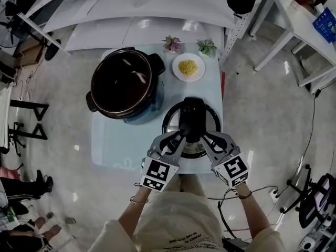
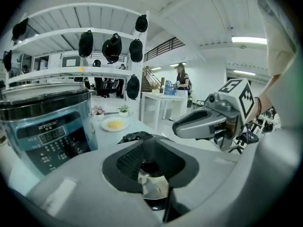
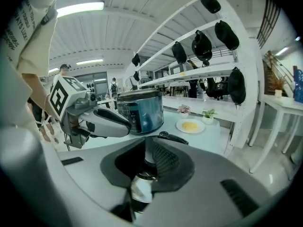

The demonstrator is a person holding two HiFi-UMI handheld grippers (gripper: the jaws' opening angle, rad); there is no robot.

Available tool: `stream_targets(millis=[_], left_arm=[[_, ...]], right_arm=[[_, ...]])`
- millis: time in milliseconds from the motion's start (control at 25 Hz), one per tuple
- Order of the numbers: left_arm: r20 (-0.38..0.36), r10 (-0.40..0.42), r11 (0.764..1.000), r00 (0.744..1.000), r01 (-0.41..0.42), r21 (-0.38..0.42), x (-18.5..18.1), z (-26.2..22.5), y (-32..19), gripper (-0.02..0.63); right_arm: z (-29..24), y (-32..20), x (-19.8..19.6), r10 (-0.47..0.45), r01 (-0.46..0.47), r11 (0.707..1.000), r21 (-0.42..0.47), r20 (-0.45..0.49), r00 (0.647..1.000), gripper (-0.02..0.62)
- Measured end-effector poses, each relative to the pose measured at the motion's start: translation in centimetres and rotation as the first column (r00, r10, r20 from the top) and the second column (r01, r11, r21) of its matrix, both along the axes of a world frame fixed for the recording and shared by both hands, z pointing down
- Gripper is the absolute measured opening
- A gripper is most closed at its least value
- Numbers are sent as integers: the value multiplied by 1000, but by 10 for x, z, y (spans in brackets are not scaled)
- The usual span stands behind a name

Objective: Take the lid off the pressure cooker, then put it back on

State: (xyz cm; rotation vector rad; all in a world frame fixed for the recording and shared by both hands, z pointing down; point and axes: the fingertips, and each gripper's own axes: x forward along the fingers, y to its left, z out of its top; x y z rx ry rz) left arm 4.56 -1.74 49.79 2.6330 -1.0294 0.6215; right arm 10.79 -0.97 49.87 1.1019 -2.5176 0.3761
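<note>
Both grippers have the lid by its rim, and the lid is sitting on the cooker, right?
No. The left gripper and right gripper hold the lid by its rim, but the lid is off the cooker, beside it; the head view shows this.

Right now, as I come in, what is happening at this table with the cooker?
A person holds a gripper in each hand, and both grip the pressure cooker lid at the front right of the table. The left gripper and the right gripper are each shut on the lid's rim, one on each side. The pressure cooker stands open at the back left, so the lid is off and not yet put back. Whether the lid rests on the table or is lifted, I cannot tell.
</note>
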Motion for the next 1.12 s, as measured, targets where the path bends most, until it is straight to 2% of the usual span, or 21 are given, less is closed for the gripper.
stream_targets(millis=[200,360,480,760,960,1000,1040,1080,1120], left_arm=[[-39,-29,999,999,31,37,-8,-25,3,37],[-61,-57,998,996,60,34,-18,-40,8,31],[-90,-67,996,994,72,48,-24,-53,9,28],[-93,-14,998,996,21,66,-29,-60,7,28],[-79,75,997,994,-73,26,-28,-53,10,32],[-77,95,995,993,-94,15,-27,-51,10,57],[-78,112,994,991,-112,6,-26,-49,9,125],[-79,129,992,988,-130,0,-25,-47,8,183],[-75,145,989,987,-146,-1,-24,-46,7,214]], right_arm=[[-24,7,7,66,-67,997,25,59,996,18],[-49,12,16,130,-140,988,59,136,982,6],[-65,15,19,154,-169,982,87,152,976,5],[-72,20,20,185,-200,975,100,136,973,6],[-66,22,17,180,-193,978,73,155,971,11],[-65,21,16,177,-190,979,74,158,971,13],[-64,20,15,174,-187,980,74,158,972,36],[-63,18,14,169,-182,981,72,157,973,97],[-62,17,12,162,-174,982,71,158,974,139]])
